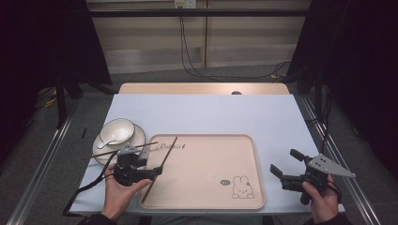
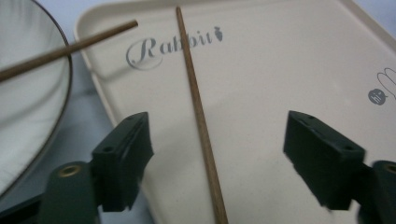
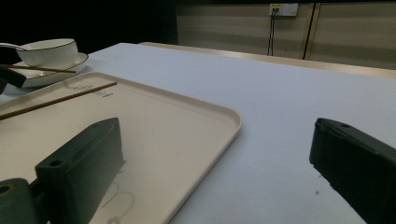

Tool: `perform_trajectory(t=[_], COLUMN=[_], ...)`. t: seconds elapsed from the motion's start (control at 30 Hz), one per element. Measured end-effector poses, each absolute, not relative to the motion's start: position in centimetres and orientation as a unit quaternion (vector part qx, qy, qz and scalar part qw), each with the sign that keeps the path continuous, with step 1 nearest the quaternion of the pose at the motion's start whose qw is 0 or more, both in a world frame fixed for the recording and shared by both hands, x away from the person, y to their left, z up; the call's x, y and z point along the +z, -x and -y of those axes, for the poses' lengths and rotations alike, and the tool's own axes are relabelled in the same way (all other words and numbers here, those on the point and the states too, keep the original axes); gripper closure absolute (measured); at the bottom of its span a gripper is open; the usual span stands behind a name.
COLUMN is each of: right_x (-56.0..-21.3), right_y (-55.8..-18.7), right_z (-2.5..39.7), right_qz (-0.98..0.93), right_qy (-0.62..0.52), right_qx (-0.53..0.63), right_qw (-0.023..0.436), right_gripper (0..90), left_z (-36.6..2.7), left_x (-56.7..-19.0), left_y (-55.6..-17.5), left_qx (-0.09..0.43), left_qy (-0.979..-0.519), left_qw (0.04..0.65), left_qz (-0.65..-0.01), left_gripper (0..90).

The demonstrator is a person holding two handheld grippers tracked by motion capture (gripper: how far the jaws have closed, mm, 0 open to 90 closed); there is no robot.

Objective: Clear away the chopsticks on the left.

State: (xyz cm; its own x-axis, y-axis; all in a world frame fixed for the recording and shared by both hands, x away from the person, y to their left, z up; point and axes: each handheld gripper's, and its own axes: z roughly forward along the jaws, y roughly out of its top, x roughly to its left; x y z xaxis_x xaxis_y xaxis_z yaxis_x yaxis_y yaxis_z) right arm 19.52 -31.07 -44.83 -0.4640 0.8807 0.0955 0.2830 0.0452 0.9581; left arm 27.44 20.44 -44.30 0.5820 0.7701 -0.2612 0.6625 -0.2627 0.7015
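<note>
A beige tray (image 1: 206, 154) with a rabbit drawing lies at the table's middle front. One brown chopstick (image 1: 159, 168) lies slanted across the tray's left part. My left gripper (image 1: 151, 162) hovers over it, open. In the left gripper view that chopstick (image 2: 196, 98) runs between the two spread jaws of the left gripper (image 2: 217, 122), touching neither. A second chopstick (image 1: 117, 151) rests across the white plate (image 1: 99, 151) and reaches the tray's corner. My right gripper (image 1: 285, 161) is open beside the tray's right edge, with nothing between its jaws.
A white bowl (image 1: 117, 130) with a dark rim stands on the plate, with a white spoon (image 1: 107, 142) in it. A pale blue mat (image 1: 211, 112) covers the table behind the tray. Metal rails run along both table sides.
</note>
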Motion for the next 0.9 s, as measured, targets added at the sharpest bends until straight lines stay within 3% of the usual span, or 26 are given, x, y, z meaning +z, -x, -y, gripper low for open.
perform_trajectory(t=[0.4,0.5,0.9], right_x=[-44.8,-44.8,-44.8], right_y=[-19.5,-19.5,-19.5], right_z=[31.1,31.1,31.1], right_qz=[-0.668,-0.668,-0.668], right_qy=[-0.435,-0.435,-0.435], right_qx=[0.536,0.535,0.535], right_qw=[0.278,0.279,0.279], right_gripper=[2.6,2.6,2.9], left_z=[-22.9,-24.4,-29.6], left_x=[-42.8,-43.0,-43.8], left_y=[-26.2,-26.2,-26.2], left_qx=[0.105,0.072,0.083], left_qy=[-0.815,-0.806,-0.802], left_qw=[0.442,0.473,0.489], left_qz=[-0.361,-0.348,-0.332], left_gripper=[2.9,3.1,3.2])
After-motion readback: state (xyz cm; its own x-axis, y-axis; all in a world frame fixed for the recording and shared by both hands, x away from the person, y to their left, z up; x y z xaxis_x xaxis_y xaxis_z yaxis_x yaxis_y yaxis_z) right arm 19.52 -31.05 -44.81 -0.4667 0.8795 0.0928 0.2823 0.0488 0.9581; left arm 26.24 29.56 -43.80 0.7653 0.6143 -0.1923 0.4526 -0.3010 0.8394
